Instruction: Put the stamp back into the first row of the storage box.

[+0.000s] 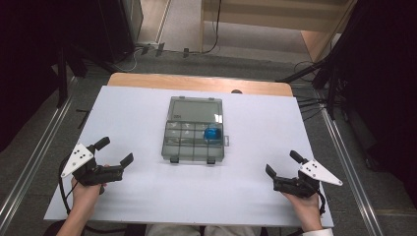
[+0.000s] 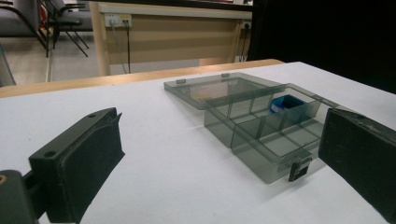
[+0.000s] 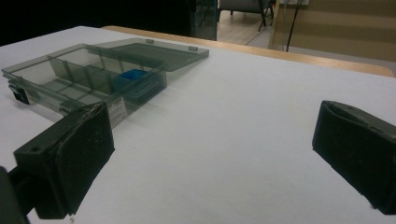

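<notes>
Both hands sit low in the frame, left gripper (image 1: 117,151) and right gripper (image 1: 282,164) spread wide, empty. Centre frame, an open clear box (image 1: 193,142) holds a blue thing (image 1: 213,133).

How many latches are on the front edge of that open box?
2. On the box, one latch sits at the front left corner and the other latch toward the front right. None seem hidden.

We see the clear smoky plastic compartment box (image 1: 193,142) at the middle of the white worktop (image 1: 147,196), its lid (image 1: 194,109) laid open behind it, a small blue container (image 1: 213,133) in its far right compartment, and our left gripper (image 1: 117,151) and right gripper (image 1: 282,163) nearer, well apart on either side.
</notes>
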A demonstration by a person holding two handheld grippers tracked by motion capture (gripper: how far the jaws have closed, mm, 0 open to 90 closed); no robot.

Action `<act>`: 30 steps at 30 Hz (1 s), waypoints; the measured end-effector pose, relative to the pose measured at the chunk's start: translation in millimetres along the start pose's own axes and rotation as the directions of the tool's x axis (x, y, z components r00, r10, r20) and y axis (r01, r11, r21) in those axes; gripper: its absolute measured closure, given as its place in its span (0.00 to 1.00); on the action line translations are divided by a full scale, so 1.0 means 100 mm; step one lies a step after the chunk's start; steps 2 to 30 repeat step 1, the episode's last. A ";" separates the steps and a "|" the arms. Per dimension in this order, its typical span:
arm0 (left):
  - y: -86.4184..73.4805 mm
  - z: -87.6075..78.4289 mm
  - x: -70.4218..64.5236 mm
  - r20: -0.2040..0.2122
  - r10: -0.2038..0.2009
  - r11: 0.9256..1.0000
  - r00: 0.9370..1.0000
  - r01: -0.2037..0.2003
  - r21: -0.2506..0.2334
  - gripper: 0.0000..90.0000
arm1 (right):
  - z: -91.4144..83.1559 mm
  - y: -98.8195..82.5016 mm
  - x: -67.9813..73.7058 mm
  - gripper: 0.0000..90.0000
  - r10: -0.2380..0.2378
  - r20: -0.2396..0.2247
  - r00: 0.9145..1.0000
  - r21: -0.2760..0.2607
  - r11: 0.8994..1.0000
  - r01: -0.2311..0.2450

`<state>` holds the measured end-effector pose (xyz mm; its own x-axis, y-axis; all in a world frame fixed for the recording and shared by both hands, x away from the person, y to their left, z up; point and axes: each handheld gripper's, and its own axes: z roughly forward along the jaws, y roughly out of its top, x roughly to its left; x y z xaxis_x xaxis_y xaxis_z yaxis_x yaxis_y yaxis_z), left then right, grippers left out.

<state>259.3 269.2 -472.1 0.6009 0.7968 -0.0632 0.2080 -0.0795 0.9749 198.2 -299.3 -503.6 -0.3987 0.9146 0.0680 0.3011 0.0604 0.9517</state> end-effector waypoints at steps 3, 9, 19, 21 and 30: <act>0.00 0.00 0.00 0.000 -0.001 1.000 1.000 0.001 -0.002 0.00 | 0.00 0.00 0.00 0.00 -0.010 0.003 1.000 0.001 1.000 0.010; 0.00 0.00 0.00 0.000 -0.001 1.000 1.000 0.001 -0.002 0.00 | 0.00 0.00 0.00 0.00 -0.010 0.003 1.000 0.001 1.000 0.010; 0.00 0.00 0.00 0.000 -0.001 1.000 1.000 0.001 -0.002 0.00 | 0.00 0.00 0.00 0.00 -0.010 0.003 1.000 0.001 1.000 0.010; 0.00 0.00 0.00 0.000 -0.001 1.000 1.000 0.001 -0.002 0.00 | 0.00 0.00 0.00 0.00 -0.010 0.003 1.000 0.001 1.000 0.010; 0.00 0.00 0.00 0.000 -0.001 1.000 1.000 0.001 -0.002 0.00 | 0.00 0.00 0.00 0.00 -0.010 0.003 1.000 0.001 1.000 0.010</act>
